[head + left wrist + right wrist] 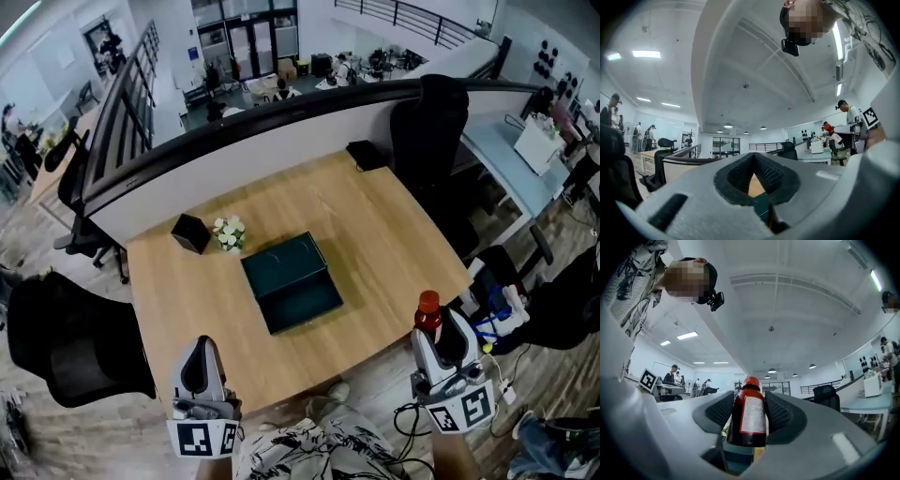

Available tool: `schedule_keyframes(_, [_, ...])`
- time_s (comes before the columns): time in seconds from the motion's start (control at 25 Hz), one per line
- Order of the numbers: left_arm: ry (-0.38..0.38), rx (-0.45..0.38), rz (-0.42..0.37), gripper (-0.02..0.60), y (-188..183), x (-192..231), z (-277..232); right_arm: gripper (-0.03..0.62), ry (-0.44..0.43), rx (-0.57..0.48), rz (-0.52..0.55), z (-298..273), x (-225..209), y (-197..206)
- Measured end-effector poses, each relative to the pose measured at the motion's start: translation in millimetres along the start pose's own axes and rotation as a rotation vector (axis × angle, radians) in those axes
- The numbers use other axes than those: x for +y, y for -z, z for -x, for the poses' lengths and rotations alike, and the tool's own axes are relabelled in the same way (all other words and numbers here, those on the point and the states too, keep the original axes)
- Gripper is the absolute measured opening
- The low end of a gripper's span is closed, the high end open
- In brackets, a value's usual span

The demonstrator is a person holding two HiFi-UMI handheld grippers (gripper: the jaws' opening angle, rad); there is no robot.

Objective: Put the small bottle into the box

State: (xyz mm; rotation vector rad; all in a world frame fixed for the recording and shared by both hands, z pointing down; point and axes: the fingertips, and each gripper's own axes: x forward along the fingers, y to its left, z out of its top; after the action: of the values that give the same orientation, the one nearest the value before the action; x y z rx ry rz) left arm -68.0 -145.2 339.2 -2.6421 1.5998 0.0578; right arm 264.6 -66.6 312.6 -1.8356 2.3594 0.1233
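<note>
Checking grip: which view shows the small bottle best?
Right gripper view: small bottle fills centre, clamped in the right claw. Head view shows just its red cap; left gripper view, a tiny speck.

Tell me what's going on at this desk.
A person holds a gripper in each hand. The right gripper is shut on a small red-capped bottle, held upright near the front right corner of the desk. The left gripper is shut and empty at the front left. The dark box lies open mid-desk, and the bottle is not yet in it.
</note>
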Motion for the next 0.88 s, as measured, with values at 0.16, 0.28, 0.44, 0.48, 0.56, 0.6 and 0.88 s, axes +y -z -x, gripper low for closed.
schedule_keyframes(0.16, [-0.074, -0.004, -0.002, -0.007, 0.0, -8.9, -12.8, 0.219, -0.085, 0.033, -0.006, -27.2, -25.1, 19.3])
schedule_keyframes(0.28, [-0.106, 0.008, -0.020, -0.006, 2.3, -12.2, -15.5, 0.219, -0.142, 0.061, -0.003, -49.0, -34.4, 36.6])
schedule_keyframes(0.44, [-0.143, 0.029, -0.035, -0.006, 9.2, -4.4, -18.2, 0.219, -0.205, 0.084, -0.020, -79.8, -32.0, 59.4])
schedule_keyframes(0.48, [-0.150, 0.032, -0.031, -0.006, 11.4, -2.1, -19.8, 0.219, -0.219, 0.094, -0.024, -86.6, -30.1, 65.3])
schedule_keyframes(0.56, [-0.162, 0.029, -0.031, -0.006, 13.5, 3.0, -23.3, 0.219, -0.250, 0.112, -0.025, -101.2, -24.1, 76.1])
schedule_keyframes(0.6, [-0.169, 0.023, -0.037, -0.006, 13.3, 6.4, -24.9, 0.219, -0.268, 0.119, -0.023, -108.7, -19.5, 81.2])
schedule_keyframes(0.88, [-0.193, 0.042, 0.007, -0.005, 32.0, 26.3, -36.5, 0.219, -0.418, 0.201, -0.007, -153.5, 18.2, 131.1])
